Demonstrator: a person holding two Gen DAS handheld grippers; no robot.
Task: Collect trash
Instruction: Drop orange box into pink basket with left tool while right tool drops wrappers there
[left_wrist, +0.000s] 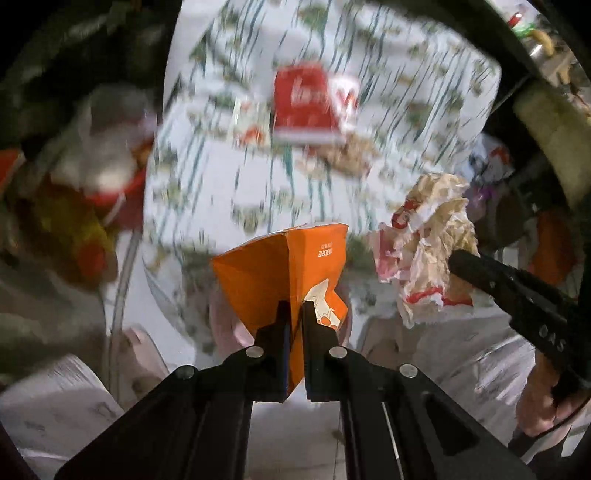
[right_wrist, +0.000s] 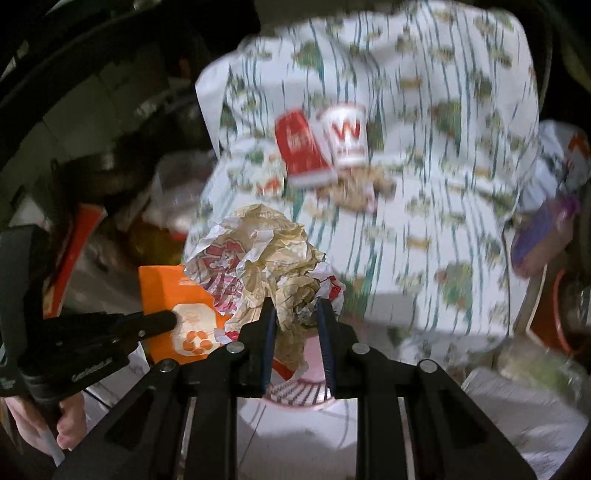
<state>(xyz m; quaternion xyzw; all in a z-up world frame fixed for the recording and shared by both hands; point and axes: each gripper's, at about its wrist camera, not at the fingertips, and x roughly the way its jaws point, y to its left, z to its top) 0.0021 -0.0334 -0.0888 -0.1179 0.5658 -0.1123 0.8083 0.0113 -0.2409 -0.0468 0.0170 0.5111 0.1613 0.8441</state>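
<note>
Left gripper (left_wrist: 293, 314) clamped on flattened orange carton (left_wrist: 284, 273), right gripper (right_wrist: 295, 314) pinched on crumpled wrapper (right_wrist: 258, 254); both lifted clear of patterned tablecloth (right_wrist: 443, 221), presumably for binning. Red box (right_wrist: 301, 147), paper cup (right_wrist: 345, 134) uncollected.

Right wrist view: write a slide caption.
Right gripper clamps crumpled wrapper; left gripper holds orange carton alongside.

Ahead of me the table wears a white tablecloth (right_wrist: 424, 229) printed with green stripes and little trees. On it lie a red carton (right_wrist: 301, 147), a white paper cup (right_wrist: 347, 133) touching it, and brown crumbs (right_wrist: 354, 192) just before them, all blurred.
</note>
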